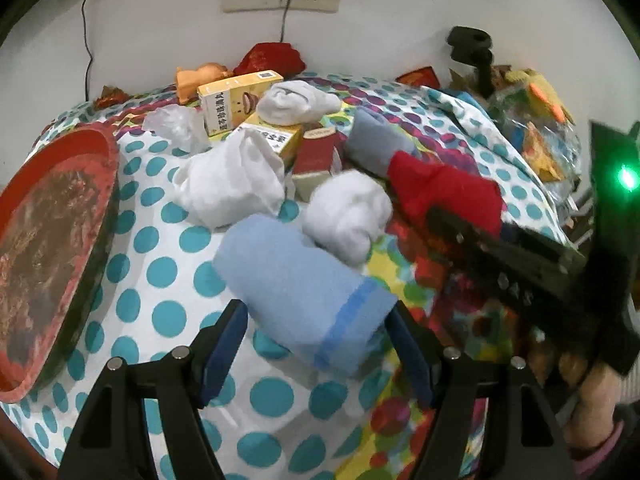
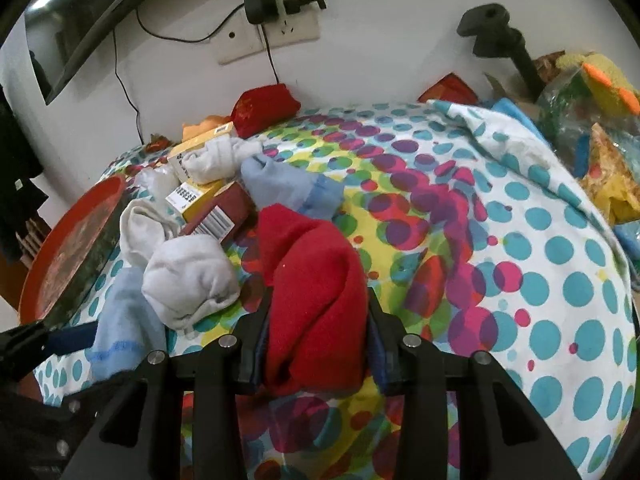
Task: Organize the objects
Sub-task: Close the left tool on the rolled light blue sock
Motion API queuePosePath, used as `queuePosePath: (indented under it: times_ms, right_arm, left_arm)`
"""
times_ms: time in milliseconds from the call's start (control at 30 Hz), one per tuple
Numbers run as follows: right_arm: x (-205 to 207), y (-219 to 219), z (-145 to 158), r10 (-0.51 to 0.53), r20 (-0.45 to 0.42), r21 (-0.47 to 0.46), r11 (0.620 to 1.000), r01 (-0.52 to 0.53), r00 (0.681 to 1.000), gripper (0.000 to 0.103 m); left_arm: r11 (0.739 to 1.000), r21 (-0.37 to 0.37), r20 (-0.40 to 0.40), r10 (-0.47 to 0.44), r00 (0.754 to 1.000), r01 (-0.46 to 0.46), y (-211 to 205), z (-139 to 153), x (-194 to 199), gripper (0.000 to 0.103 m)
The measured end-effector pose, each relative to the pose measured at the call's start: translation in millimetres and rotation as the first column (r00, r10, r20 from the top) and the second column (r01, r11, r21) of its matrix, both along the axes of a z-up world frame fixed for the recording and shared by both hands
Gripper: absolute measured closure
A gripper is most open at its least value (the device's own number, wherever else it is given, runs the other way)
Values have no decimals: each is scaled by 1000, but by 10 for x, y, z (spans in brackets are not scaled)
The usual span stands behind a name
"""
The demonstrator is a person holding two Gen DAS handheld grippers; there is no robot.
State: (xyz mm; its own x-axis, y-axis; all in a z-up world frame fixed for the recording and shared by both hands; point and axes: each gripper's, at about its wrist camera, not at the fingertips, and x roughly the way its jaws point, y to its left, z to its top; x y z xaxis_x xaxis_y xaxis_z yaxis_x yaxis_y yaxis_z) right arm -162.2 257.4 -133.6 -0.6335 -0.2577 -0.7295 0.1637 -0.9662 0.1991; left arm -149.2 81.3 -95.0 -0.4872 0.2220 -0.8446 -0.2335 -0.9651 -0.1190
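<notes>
My right gripper (image 2: pixel 318 344) is clamped on a red sock bundle (image 2: pixel 316 288), soft and fleecy, its folds bulging between the blue pads. My left gripper (image 1: pixel 316 344) stands apart around a pale blue sock roll (image 1: pixel 296 288); I cannot tell whether a pad touches its darker cuff band. Both lie mid-bed on the dotted bedsheet (image 2: pixel 560 280), beside lumpy white sock balls (image 1: pixel 348 216) and stiff cardboard medicine boxes (image 1: pixel 236 100). I judge sorting is under way: next I need a firm left grip, then a carry, perhaps to the red round tray (image 1: pixel 52 240) at the left edge.
</notes>
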Motion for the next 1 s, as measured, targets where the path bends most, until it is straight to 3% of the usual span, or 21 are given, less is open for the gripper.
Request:
queuePosePath:
  times_ms: [267, 533, 600, 667, 1000]
  right_arm:
    - [6, 45, -34, 4, 13, -48, 999, -4, 1000, 62]
    - [3, 39, -27, 4, 14, -45, 999, -3, 1000, 62]
    - [2, 46, -26, 4, 14, -47, 999, -3, 1000, 62]
    - [2, 29, -24, 4, 14, -46, 999, -3, 1000, 62]
    - [4, -1, -29, 3, 15, -7, 1000, -3, 1000, 62]
  left_arm:
    - [999, 15, 55, 45, 997, -46, -77, -168, -156, 29]
    - [1000, 16, -2, 22, 1000, -22, -112, -179, -88, 30]
    - [1000, -4, -14, 7, 1000, -7, -103, -175, -58, 49]
    - [1000, -1, -23, -26, 999, 26, -89, -155, -26, 60]
    - [998, -42, -68, -55, 996, 53, -189, -91, 83, 77]
